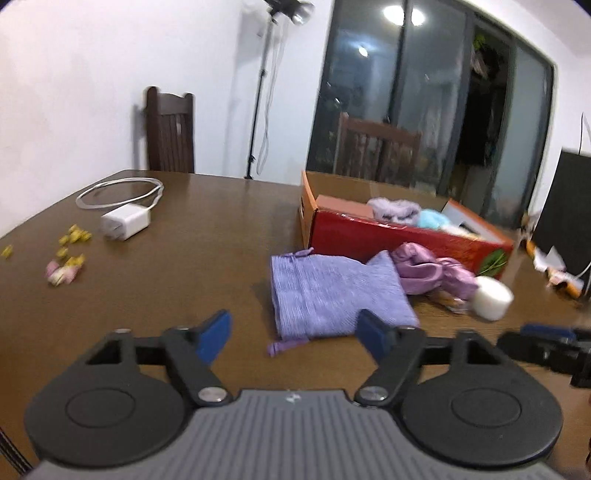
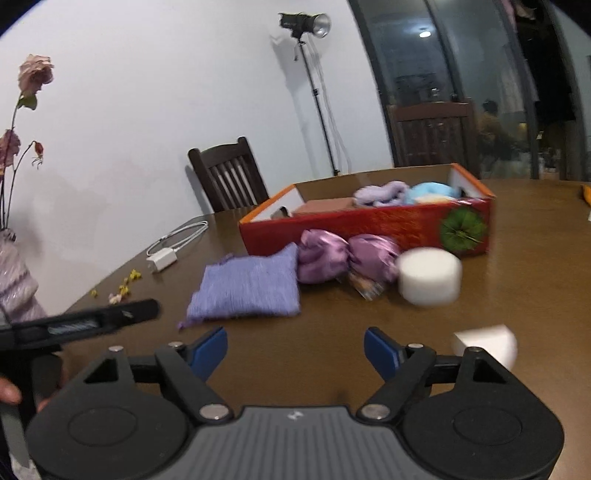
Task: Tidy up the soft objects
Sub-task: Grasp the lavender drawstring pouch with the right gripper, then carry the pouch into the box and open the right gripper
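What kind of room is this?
Probably a home dining room: a brown wooden table, dark wooden slat-back chairs and dark sliding glass doors. The tall studio light suggests filming.

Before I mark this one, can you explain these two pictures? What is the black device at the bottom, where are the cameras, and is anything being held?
There is no robot here. A person holds a hand-held gripper in each hand, and each carries a wide-angle camera looking forward along its blue-tipped jaws. One picture is from the left gripper, the other from the right gripper. Both stand open with nothing between the jaws.

On the brown table lie a lilac knitted pouch, a shiny purple cloth bundle and a white foam cylinder, all in front of a red box that already holds soft lilac and blue things. A white charger with its cable and some small scattered bits lie farther left. The right view also shows a second white block, blurred.
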A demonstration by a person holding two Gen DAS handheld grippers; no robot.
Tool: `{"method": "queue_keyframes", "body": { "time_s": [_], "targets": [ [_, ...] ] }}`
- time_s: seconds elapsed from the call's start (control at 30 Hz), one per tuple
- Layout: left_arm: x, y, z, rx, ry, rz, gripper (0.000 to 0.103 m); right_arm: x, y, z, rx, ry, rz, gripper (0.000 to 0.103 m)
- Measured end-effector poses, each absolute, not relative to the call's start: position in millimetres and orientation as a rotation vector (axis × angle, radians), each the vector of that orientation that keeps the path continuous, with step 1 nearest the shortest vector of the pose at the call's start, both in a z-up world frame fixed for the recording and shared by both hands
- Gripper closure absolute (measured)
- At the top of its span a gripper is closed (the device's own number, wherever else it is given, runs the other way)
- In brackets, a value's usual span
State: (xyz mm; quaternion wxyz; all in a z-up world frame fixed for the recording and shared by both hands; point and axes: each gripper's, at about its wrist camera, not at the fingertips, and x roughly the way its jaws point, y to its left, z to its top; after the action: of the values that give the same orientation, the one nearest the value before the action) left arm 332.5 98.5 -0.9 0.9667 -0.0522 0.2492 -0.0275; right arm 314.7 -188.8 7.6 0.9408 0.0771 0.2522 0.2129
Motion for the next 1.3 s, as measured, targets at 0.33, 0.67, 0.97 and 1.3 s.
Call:
{"method": "queue_keyframes", "body": {
  "time_s": [0.33, 0.67, 0.97, 1.3],
  "targets": [
    [413, 128, -28, -0.245, 0.605, -0.187, 0.036, 425, -129, -7, 0.161, 0.598, 0.503, 0.031],
    [411, 121, -31, -0.222, 0.626, -0.228, 0.080, 431, -118, -21, 0.170, 0.629, 0.550, 0.074],
    [387, 117, -30, -0.240, 0.612, -0.220, 0.086, 414, -112, -17, 0.109, 0.626, 0.558, 0.089],
    [255, 81, -31, -0.297, 0.596, -0.307, 0.087, 283, -155, -18, 0.062, 0.612, 0.602, 0.094]
  ]
}}
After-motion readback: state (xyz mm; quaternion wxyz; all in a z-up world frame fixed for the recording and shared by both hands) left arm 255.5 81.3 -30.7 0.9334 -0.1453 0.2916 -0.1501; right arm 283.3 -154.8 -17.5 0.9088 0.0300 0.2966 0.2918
